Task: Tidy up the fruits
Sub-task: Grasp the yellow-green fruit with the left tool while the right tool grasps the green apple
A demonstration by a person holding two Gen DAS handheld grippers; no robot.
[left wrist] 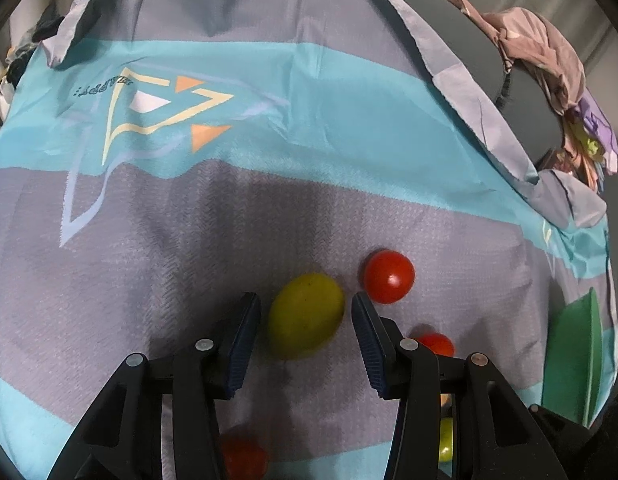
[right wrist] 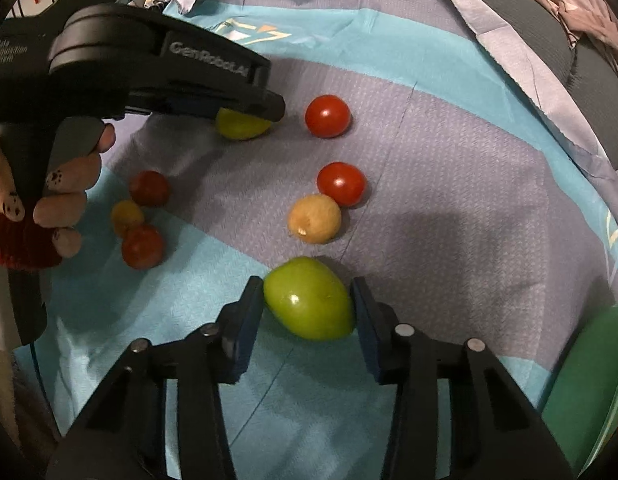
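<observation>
1. Teal-and-grey cloth [right wrist: 449, 140] carries everything here. It's loose and creased, so any lift should go straight up rather than drag across it.
2. The green dish [right wrist: 585, 376] sits at the cloth's right edge, and I'd guess that's where the fruit is headed. It's the right hand's side, with a clear path to it.
3. The green fruit [right wrist: 309, 300] lies near the cloth's front edge, inside the right gripper [right wrist: 307, 286]. The jaws are narrowed until both pads seem to meet its flanks, so it looks gripped but not lifted. It's lopsided, so squeeze gently and centred or it'll squirt out sideways.
4. The yellow fruit [left wrist: 305, 316] sits mid-cloth, framed by the left gripper [left wrist: 305, 304]. The jaws are partly open with a sliver of cloth showing on each side, so nothing is held. Come down a touch more, then close evenly.
5. The tan fruit [right wrist: 315, 218] and a red tomato [right wrist: 341, 183] touch each other just beyond the green one. Rise clear before swinging away.
6. Another tomato [left wrist: 388, 276] lies just outside the left gripper's right-hand finger. Keep that finger from nudging it, because it would roll.
</observation>
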